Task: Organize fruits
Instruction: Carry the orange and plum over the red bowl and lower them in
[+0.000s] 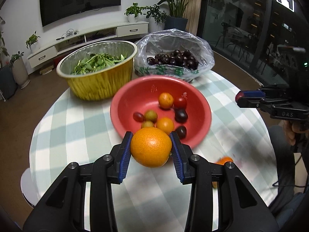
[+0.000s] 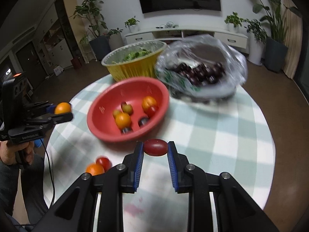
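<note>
My left gripper (image 1: 151, 147) is shut on a small orange (image 1: 151, 146) and holds it above the near rim of the red bowl (image 1: 135, 94). The bowl holds several small oranges, cherry tomatoes and dark grapes. My right gripper (image 2: 155, 147) is shut on a red grape tomato (image 2: 155, 147) just in front of the red bowl (image 2: 108, 133). The right gripper also shows in the left wrist view (image 1: 240, 98), and the left gripper with its orange shows in the right wrist view (image 2: 62, 111). A small orange (image 2: 94, 169) and a red tomato (image 2: 103, 162) lie loose on the checked tablecloth (image 2: 222, 135).
A gold foil bowl of green leaves (image 1: 96, 81) stands behind the red bowl at the left. A clear plastic bag of dark cherries (image 1: 173, 58) sits behind it at the right. The round table's edge (image 1: 32, 139) drops off on the left. A TV cabinet and potted plants line the far wall.
</note>
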The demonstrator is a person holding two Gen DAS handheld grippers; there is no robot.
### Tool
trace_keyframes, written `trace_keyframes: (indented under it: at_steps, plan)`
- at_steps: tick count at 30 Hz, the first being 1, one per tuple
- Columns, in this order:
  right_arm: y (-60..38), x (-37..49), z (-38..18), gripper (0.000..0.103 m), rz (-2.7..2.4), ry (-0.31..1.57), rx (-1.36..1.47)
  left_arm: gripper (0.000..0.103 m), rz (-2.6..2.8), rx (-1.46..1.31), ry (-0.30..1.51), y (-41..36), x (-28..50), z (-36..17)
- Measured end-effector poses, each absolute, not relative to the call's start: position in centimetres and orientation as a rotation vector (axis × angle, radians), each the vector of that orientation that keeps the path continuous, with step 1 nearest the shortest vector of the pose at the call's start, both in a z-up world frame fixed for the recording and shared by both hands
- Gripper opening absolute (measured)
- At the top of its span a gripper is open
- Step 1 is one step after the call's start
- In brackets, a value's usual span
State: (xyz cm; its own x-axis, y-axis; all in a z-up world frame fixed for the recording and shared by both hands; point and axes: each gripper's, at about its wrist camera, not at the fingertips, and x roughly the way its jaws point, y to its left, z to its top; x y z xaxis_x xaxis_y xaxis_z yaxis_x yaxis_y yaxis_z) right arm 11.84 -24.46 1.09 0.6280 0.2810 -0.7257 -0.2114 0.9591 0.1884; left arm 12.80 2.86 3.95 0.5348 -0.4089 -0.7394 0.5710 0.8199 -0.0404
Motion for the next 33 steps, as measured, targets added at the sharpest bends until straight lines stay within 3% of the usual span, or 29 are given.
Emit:
trace_keyframes:
  at_steps: [15,33]
  plan:
    - [-18.6,21.1,-0.2,0.027,0.337,0.89,-0.01,0.037,-0.575,0.304,0.914,-2.0,19.7,-0.9]
    - [-16.6,24.2,-3.9,0.027,0.35,0.954,-0.086,0.037,-0.595,0.364,0.897,-3.8,21.0,-3.0]
